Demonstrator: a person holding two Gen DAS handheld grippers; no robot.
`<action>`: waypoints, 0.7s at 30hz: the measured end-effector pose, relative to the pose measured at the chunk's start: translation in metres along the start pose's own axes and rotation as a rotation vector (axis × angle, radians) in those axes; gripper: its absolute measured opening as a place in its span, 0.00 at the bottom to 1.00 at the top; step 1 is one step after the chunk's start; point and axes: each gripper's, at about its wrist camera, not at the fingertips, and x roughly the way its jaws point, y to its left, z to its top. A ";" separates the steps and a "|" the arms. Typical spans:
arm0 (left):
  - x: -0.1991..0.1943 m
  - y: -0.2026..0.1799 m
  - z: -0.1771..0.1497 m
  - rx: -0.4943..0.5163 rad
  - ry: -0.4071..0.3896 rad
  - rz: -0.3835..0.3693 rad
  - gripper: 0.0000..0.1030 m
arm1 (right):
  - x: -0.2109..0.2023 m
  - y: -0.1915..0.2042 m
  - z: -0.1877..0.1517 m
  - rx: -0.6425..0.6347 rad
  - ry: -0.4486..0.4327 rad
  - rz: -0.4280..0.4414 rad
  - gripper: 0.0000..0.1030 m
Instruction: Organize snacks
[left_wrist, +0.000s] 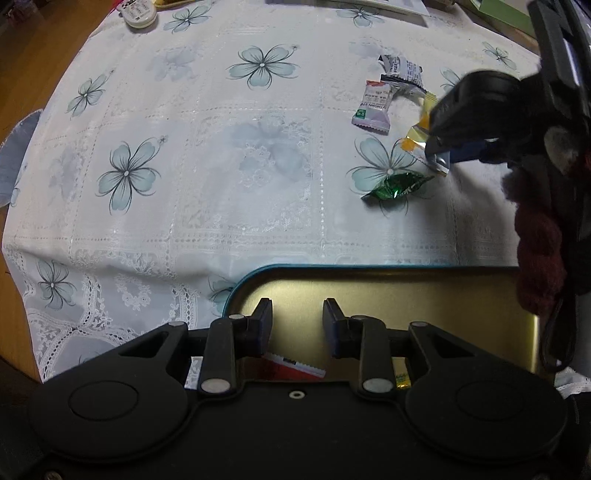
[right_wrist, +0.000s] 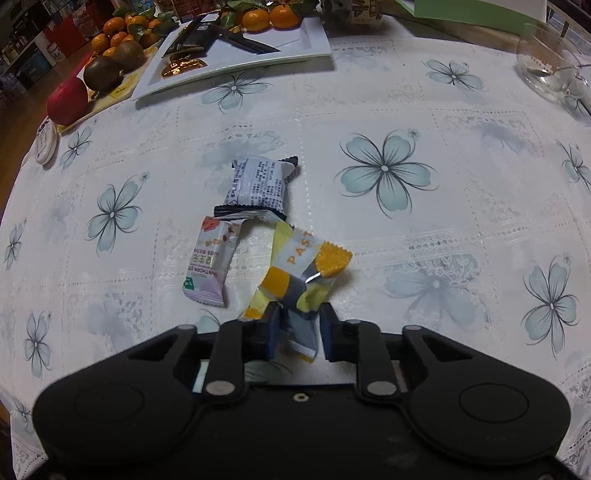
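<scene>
I have the right gripper (right_wrist: 297, 332) jaws pinching the yellow-and-white foil snack packet (right_wrist: 295, 273) by its near end on the desk, ready to lift. The left gripper (left_wrist: 297, 314), jaws spread and empty, hovers over the gold-lined, teal-rimmed tin (left_wrist: 369, 291) that receives snacks.

Floral tablecloth (right_wrist: 406, 229); oranges (right_wrist: 273, 16), kiwis (right_wrist: 114, 62), red apple (right_wrist: 68, 99); glass bowl (right_wrist: 546, 66), white remote (left_wrist: 137, 13)

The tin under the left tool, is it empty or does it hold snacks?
Not empty: the tin holds a red packet.
</scene>
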 end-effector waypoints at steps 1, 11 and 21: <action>0.000 -0.001 0.005 0.005 -0.001 -0.002 0.39 | -0.002 -0.007 -0.003 0.003 0.000 -0.008 0.11; -0.002 -0.012 0.071 0.044 -0.054 -0.010 0.39 | -0.018 -0.077 -0.030 0.068 -0.035 -0.038 0.04; 0.028 -0.048 0.134 0.133 -0.078 -0.041 0.39 | -0.022 -0.092 -0.041 0.077 -0.067 0.015 0.11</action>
